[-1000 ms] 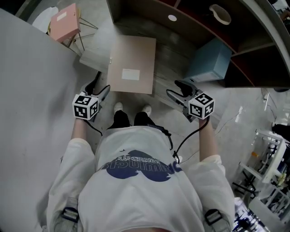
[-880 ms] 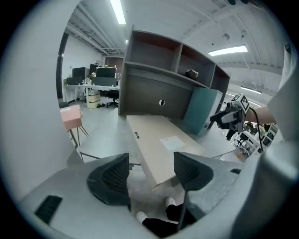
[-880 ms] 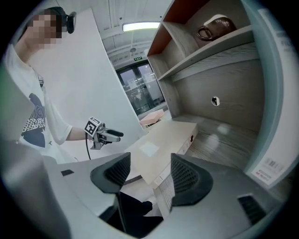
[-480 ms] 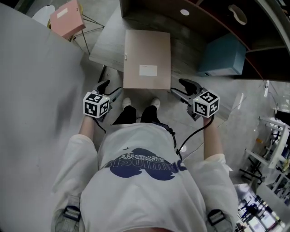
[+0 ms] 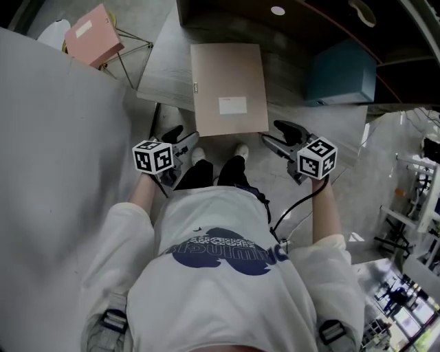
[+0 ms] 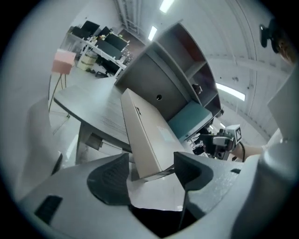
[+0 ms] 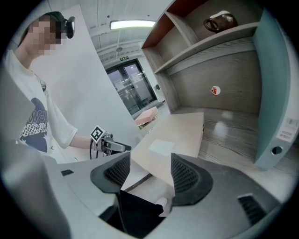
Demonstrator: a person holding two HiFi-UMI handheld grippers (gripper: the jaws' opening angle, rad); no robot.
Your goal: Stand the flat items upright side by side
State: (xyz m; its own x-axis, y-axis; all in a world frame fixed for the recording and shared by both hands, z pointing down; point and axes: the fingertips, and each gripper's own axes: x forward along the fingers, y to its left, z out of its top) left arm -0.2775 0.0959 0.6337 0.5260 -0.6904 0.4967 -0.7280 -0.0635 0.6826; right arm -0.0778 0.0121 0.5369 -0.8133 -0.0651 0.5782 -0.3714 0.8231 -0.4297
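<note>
Tan folder (image 5: pixel 229 89) flat, overhanging counter (image 5: pixel 161 75); we flank it, left tongs (image 5: pixel 182 136) and right tongs (image 5: pixel 271 133) both agape, likely to tip it upright.

Flat box (image 5: pixel 227 75) on desk (image 5: pixel 165 79), binder (image 5: pixel 340 72) to its right

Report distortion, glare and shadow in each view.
Head view: sharp in the middle, shelf in shadow at top. Left gripper view: fisheye bending, black corners, ceiling lamp blown out. Right gripper view: same fisheye and dark corners, glare on the desk.
</note>
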